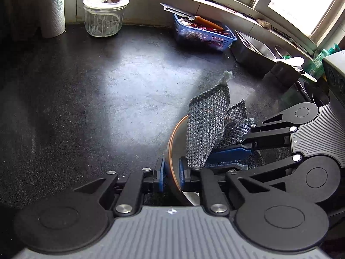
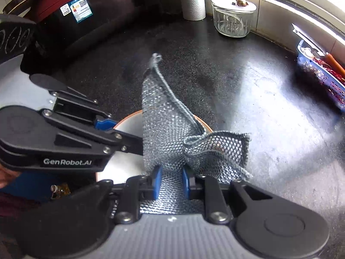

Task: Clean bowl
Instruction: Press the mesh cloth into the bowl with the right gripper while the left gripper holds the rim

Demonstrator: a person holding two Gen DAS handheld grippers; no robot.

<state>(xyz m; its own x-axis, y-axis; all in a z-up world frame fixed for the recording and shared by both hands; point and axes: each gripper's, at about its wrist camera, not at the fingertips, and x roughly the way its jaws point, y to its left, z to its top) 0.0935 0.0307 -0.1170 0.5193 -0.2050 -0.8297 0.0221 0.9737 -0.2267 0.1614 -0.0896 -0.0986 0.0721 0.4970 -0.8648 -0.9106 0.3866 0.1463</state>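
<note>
A white bowl with an orange rim stands tilted on the dark counter. My left gripper is shut on its rim, one blue pad outside the wall and one inside. A grey mesh dishcloth hangs over the bowl's mouth. My right gripper is shut on the dishcloth, which bunches between its blue pads and drapes into the bowl. In the right wrist view my left gripper comes in from the left onto the rim. In the left wrist view my right gripper reaches in from the right.
A lidded glass jar and a paper towel roll stand at the back by the wall. A blue basket with a knife and carrots sits under the window, with metal containers to its right. A dark appliance with a sticker stands behind the bowl.
</note>
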